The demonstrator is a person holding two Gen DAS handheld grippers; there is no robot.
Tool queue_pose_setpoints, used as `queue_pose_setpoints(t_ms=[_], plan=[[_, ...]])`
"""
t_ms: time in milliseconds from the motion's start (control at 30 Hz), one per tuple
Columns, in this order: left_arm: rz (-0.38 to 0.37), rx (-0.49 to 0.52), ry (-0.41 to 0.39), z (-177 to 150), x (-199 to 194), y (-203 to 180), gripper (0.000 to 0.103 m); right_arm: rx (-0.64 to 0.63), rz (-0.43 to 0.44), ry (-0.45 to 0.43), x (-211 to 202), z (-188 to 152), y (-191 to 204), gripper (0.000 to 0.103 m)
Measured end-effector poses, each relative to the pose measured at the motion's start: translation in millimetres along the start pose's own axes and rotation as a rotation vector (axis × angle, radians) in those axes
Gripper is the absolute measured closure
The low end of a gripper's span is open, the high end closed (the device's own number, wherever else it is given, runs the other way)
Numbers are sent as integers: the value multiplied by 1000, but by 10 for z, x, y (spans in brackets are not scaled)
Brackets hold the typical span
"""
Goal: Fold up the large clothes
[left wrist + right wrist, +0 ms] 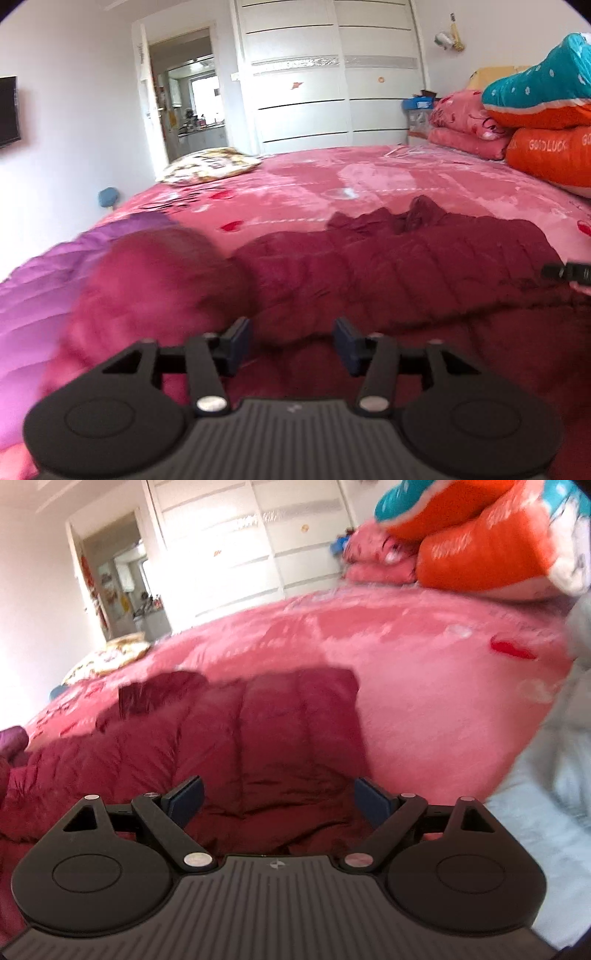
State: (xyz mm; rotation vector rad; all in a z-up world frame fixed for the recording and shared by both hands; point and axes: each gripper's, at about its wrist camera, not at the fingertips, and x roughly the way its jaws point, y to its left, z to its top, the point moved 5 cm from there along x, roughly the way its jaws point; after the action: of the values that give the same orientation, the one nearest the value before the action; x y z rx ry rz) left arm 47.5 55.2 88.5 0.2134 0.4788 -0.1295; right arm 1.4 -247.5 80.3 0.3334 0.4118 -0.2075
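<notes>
Fingers [240,338] of both grippers are being held apart, grasping nothing, above the maroon quilted coat [406,266] lying rumpled on the pink bed [314,184]; folding is judged unfinished.

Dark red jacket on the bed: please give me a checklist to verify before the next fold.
1. Left gripper free of fabric: ok, jaws apart, nothing between the pads.
2. Right gripper free of fabric: ok, jaws wide, empty.
3. Jacket lying flat: not ok, the collar end is bunched and a blurred lump sits at its left.
4. Bed beyond the jacket free for folding: ok.
5. Purple garment apart from the jacket: cannot tell, blurred.
6. Sleeves located: cannot tell.
</notes>
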Motion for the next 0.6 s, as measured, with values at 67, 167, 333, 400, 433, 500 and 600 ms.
queue_pose_setpoints(t_ms=[67,167,333,400,433,500,600], plan=[[16,-3,6,-68,-219,179,48,-44,0,-30,-172,10,79,0],[81,0,7,-182,-494,489,43,-103,17,-51,-412,1,253,0],[212,-22,26,-380,-746,1054,38,-157,53,-42,-768,-101,491,0],[242,-76,31,-445,-792,1266,37,-166,55,-27,-890,-177,566,0],[246,-105,35,-485,-796,1374,36,-163,63,-12,-925,-196,605,0],[266,-150,57,-574,-769,1536,35,-157,76,8,-1026,-259,622,0],[272,-250,83,-753,-717,1736,35,-159,85,36,-1165,-359,662,0]])
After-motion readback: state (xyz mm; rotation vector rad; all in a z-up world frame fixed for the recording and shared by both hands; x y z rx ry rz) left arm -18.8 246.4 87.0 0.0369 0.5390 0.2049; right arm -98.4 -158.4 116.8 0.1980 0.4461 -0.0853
